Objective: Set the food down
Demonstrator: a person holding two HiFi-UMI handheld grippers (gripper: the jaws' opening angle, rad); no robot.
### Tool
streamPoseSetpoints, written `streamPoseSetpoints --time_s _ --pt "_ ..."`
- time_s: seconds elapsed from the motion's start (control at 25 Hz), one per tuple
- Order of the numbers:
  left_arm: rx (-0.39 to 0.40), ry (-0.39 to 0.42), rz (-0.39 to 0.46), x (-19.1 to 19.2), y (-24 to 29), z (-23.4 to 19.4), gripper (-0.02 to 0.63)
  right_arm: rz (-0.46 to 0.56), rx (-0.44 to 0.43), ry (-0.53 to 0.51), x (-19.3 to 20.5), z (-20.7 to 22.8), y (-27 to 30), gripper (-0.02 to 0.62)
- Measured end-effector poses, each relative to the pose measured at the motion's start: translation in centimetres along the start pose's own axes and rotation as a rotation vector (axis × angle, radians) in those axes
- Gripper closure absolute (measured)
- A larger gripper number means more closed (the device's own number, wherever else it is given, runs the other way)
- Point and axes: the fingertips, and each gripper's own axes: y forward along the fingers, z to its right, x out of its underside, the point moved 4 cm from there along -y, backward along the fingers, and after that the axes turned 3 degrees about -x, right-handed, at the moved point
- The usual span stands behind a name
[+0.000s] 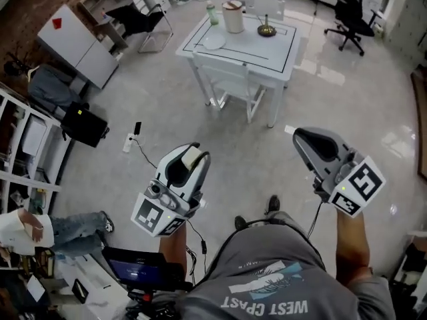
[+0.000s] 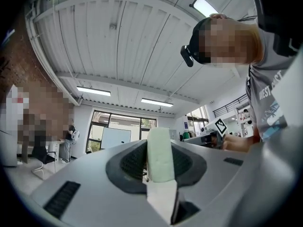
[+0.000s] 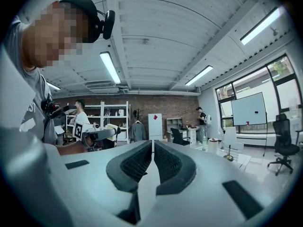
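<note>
The food is a pale green slab with a white lower part. It stands upright between the dark pads of my left gripper, which is shut on it. In the head view the same gripper is held at waist height over the floor, and the food shows as a pale piece at its tip. My right gripper is shut with nothing between its pads. It hangs at the right, level with the left one. The white table stands well ahead of both.
On the table are a white plate, a white canister, a green bottle and a brass lamp. A white chair is tucked at its near side. A power strip, a black bag and a seated person lie left.
</note>
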Motion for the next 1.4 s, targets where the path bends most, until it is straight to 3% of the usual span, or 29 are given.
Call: streamPoseSetpoints --time_s 0.2,0.84,1.4 --pt "-0.043 0.008 0.018 0.8 3.5 -0.2 0.497 0.005 -0.047 -0.014 -0.4 4.2 0.3 0.588" --pt "-0.155 0.031 -0.054 3.5 14.6 -1.0 0.497 0.019 -0.182 0.023 -0.7 16.2 0.8 0.588" --pt "-0.082 0.022 -0.047 4.1 14.9 -8.1 0.497 0.017 -0.130 0.021 -0.3 16.6 7.4 0.588"
